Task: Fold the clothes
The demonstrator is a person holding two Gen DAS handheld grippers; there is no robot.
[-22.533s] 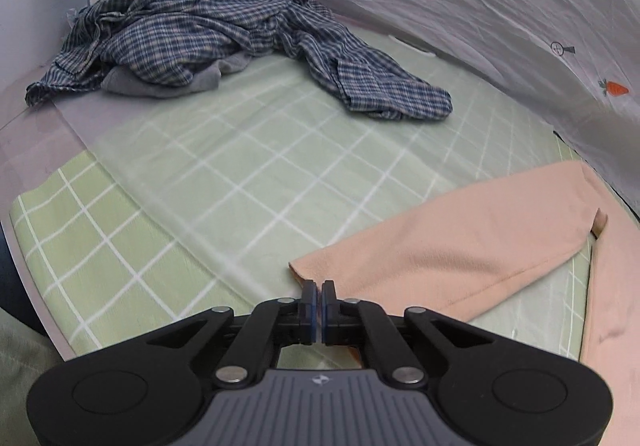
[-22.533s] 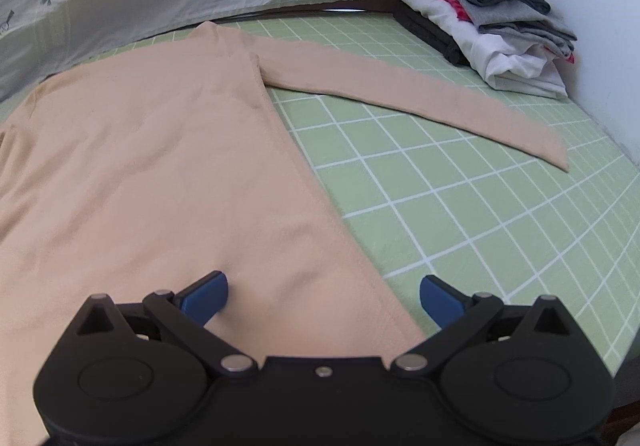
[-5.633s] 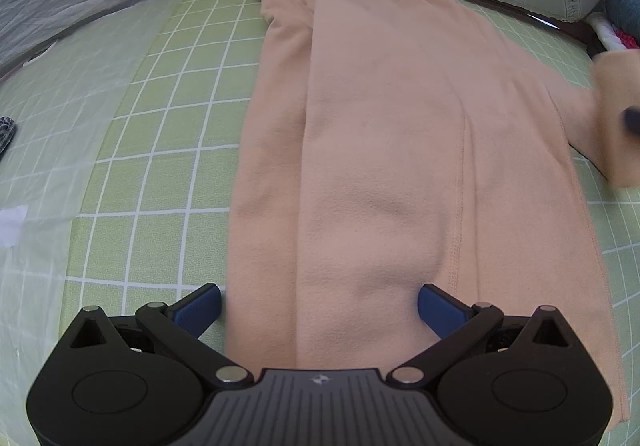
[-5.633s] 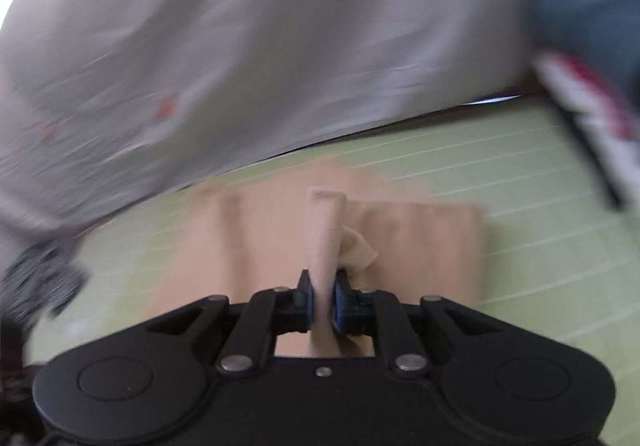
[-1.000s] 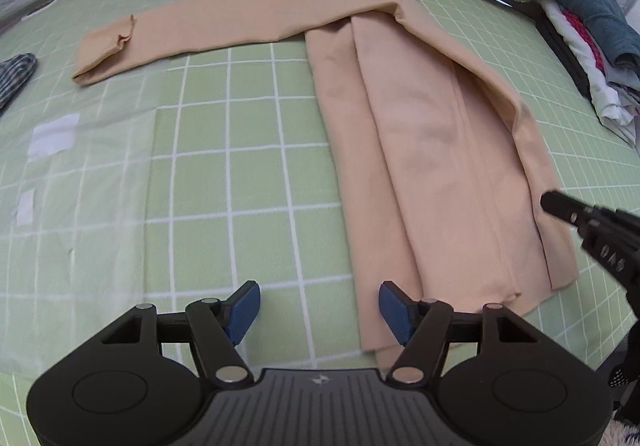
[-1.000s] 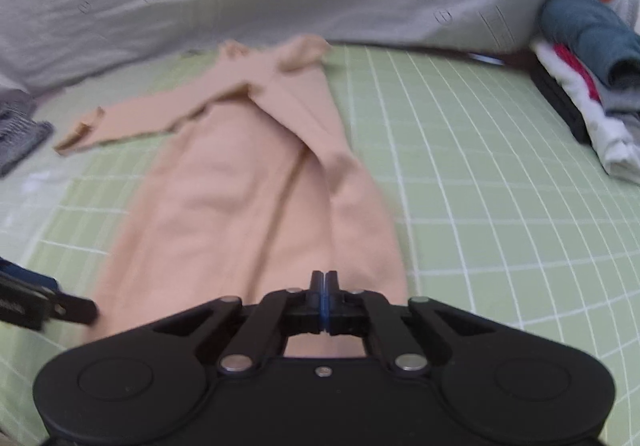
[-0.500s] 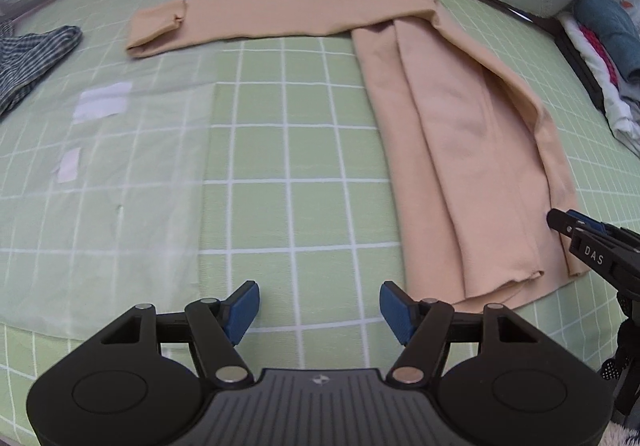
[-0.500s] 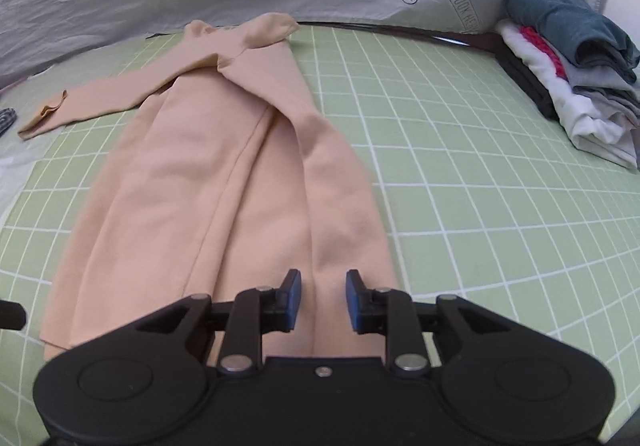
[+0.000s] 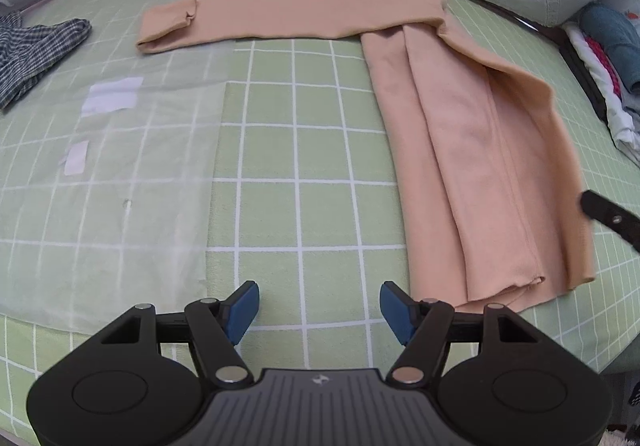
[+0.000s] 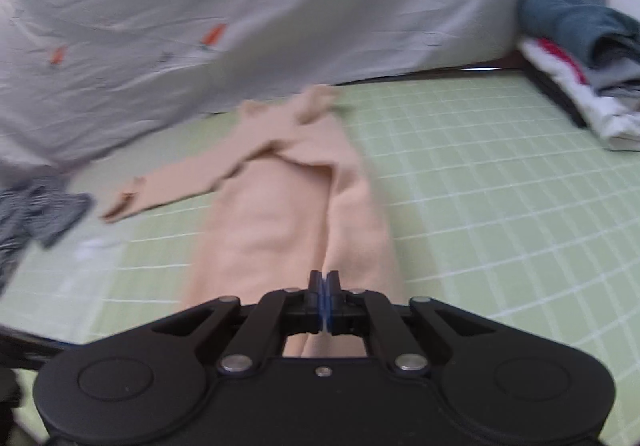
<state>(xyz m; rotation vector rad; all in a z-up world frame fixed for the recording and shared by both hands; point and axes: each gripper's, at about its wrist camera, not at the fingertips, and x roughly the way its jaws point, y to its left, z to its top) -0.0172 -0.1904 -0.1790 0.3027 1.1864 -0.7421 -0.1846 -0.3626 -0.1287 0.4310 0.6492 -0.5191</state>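
A peach sweater (image 9: 472, 150) lies on the green checked sheet (image 9: 296, 150), its body folded lengthwise into a long strip. One sleeve (image 9: 280, 14) stretches out to the left near the collar. The other sleeve (image 9: 548, 134) runs down the strip's right side. My left gripper (image 9: 319, 306) is open above bare sheet, just left of the hem. The tip of my right gripper (image 9: 608, 214) shows at the right edge beside the sleeve. In the blurred right wrist view, my right gripper (image 10: 324, 302) is shut above the sweater (image 10: 288, 222) near its hem, with nothing seen between its pads.
A plaid shirt (image 9: 36, 46) lies crumpled at far left, also blurred as the plaid shirt (image 10: 36, 214). A stack of folded clothes (image 9: 608, 58) sits at far right. A grey carrot-print cloth (image 10: 280, 6) rises behind the bed. A translucent film (image 9: 120, 166) covers the sheet's left part.
My right gripper has gone from slightly open to shut, and its view has lifted and blurred. The left gripper has shifted a little, staying open. The sweater lies as before.
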